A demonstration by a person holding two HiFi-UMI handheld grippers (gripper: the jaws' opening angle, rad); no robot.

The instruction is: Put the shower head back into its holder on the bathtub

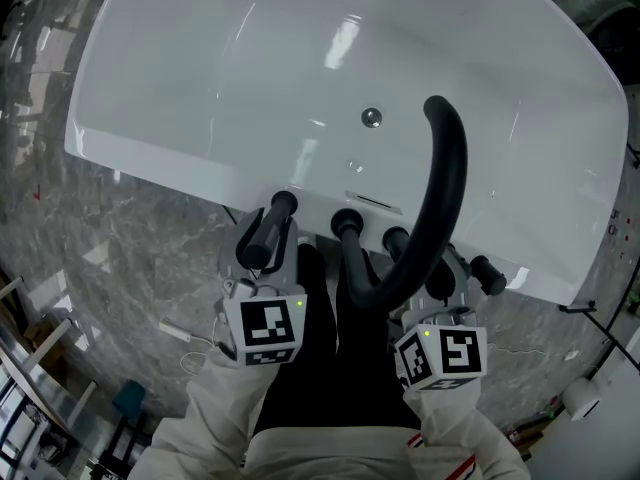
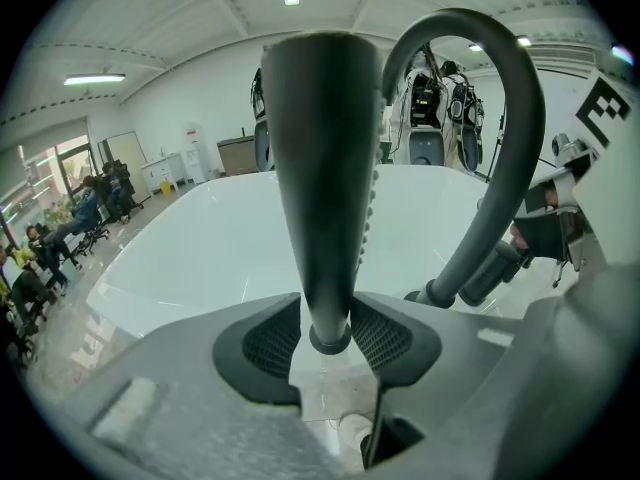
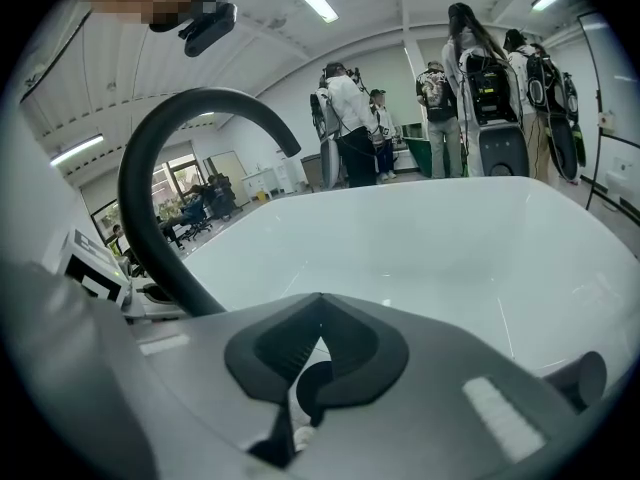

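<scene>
The black shower head stands upright on the rim of the white bathtub, left of the curved black spout. In the left gripper view the shower head rises between the jaws of my left gripper, whose pads flank its narrow lower end without visibly pressing on it. Its holder is hidden below. In the head view my left gripper sits just behind the shower head. My right gripper hovers by the spout's base. The right gripper is shut and holds nothing.
Black knobs line the tub's near rim. The drain sits mid-tub. The spout arches at my right gripper's left. A white cable lies on the marble floor. Several people stand beyond the tub.
</scene>
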